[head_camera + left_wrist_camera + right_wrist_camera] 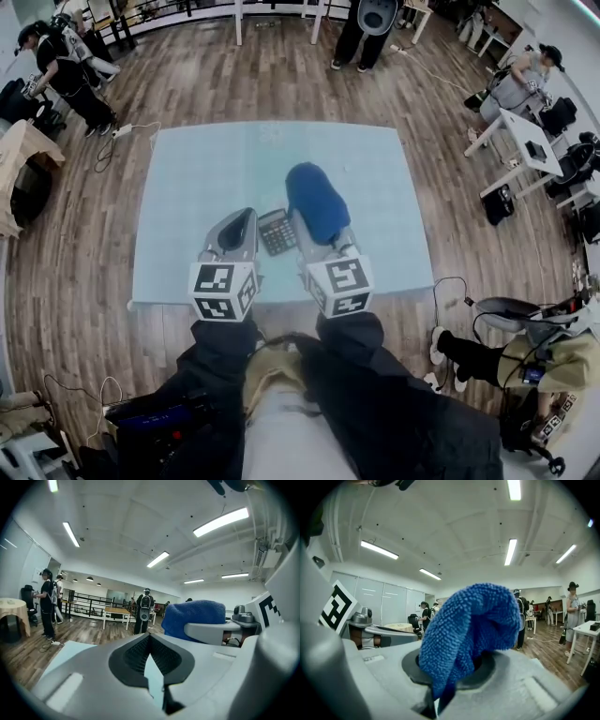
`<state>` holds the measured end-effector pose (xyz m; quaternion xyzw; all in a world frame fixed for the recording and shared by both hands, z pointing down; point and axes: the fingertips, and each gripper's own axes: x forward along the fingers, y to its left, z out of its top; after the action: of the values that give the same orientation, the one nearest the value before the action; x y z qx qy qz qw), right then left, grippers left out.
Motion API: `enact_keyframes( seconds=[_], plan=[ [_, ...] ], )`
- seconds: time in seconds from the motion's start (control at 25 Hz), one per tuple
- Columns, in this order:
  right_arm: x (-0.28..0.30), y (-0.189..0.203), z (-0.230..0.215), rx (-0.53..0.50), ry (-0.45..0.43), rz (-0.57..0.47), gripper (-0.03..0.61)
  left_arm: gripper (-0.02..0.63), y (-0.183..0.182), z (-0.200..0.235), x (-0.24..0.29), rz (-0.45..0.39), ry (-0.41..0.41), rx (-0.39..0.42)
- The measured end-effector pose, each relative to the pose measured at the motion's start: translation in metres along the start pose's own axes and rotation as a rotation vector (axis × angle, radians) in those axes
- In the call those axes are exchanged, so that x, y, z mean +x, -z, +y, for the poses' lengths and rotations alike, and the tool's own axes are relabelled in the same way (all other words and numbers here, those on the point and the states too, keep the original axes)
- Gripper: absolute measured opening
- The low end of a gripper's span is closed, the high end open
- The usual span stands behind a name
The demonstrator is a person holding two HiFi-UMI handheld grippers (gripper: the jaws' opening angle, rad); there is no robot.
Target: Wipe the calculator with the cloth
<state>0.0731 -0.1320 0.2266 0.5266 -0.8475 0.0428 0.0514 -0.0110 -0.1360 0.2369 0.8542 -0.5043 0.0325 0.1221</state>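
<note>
The right tool (306, 231) is clamped on a bunched blue microfibre cloth (317, 201), which bulges up and forward out of its jaws. The left tool (244, 223) holds nothing; its jaws stand together at the tips, with only a thin sliver of the surface showing behind them. A dark rectangular calculator with grey keys (277, 232) lies flat on the pale blue counter (206, 178), between the two tools and just beside each. The cloth is just right of the calculator.
</note>
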Motion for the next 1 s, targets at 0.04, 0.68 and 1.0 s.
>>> enact_keyframes(
  seconds=[0.04, 0.68, 1.0],
  plan=[
    [-0.001, -0.006, 0.000, -0.001, 0.003, -0.014, 0.057, 0.000, -0.007, -0.002, -0.002, -0.016, 0.003, 0.008],
    [-0.023, -0.056, -0.005, -0.050, 0.004, -0.147, 0.057, 0.000, -0.049, -0.016, -0.013, -0.123, 0.022, 0.071],
    [-0.029, -0.061, -0.008, -0.040, 0.012, -0.164, 0.057, 0.002, -0.061, -0.012, -0.015, -0.151, 0.006, 0.080]
  ],
)
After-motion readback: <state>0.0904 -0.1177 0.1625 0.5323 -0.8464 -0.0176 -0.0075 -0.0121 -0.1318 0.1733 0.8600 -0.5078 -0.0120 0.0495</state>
